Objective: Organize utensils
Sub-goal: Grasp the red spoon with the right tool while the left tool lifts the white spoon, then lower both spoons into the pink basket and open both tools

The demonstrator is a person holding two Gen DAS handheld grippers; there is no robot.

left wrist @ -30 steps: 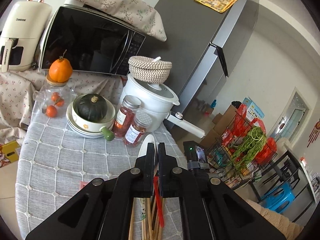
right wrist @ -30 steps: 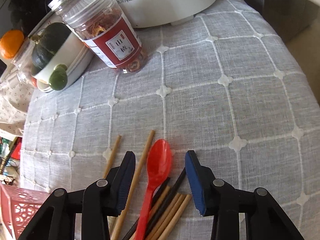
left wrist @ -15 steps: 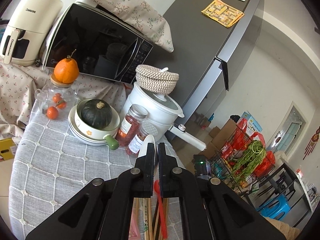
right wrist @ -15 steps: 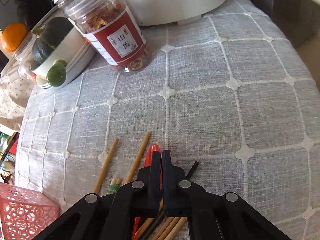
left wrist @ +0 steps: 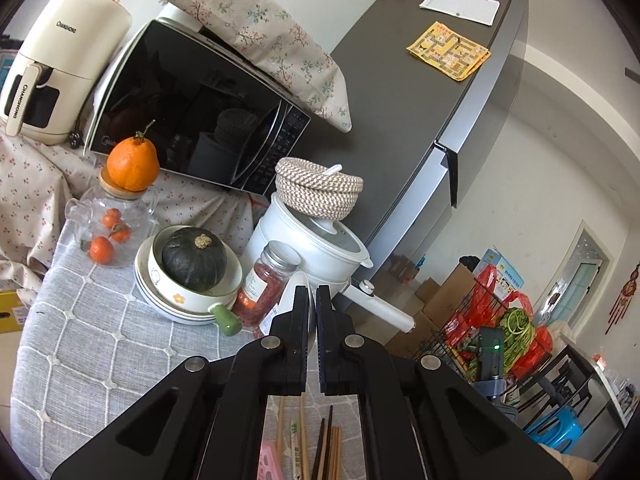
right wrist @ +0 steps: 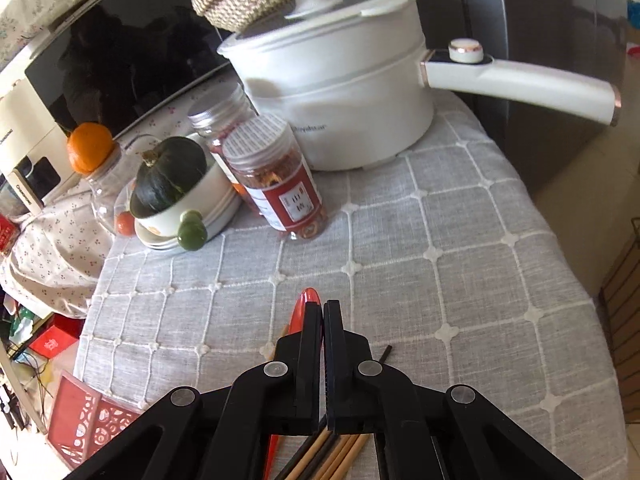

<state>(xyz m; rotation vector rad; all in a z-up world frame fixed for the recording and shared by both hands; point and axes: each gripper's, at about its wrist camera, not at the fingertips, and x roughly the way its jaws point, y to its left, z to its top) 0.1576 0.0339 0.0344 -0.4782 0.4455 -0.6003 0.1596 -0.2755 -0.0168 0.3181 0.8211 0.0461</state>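
Note:
My right gripper [right wrist: 322,307] is shut on a red spoon [right wrist: 301,314], whose bowl sticks out past the left finger above the grey checked tablecloth [right wrist: 460,240]. Wooden and black chopsticks [right wrist: 336,454] lie on the cloth under the gripper. My left gripper [left wrist: 312,294] is shut on a white spoon [left wrist: 293,294], whose bowl shows beside the left finger. More chopsticks [left wrist: 320,446] lie on the cloth below it. A pink perforated basket [right wrist: 86,426] stands at the lower left of the right wrist view; its edge shows in the left wrist view [left wrist: 267,460].
At the back of the table stand a white electric pot [right wrist: 340,96] with a long handle [right wrist: 520,86], two spice jars [right wrist: 276,176], stacked bowls holding a dark green squash [right wrist: 170,178], a glass jar [left wrist: 108,220], a microwave [left wrist: 192,116] and a fridge [left wrist: 432,100].
My right gripper closed on the red spoon and lifted it off the chopstick pile. My left gripper rose and tilted up, still shut on the white spoon.

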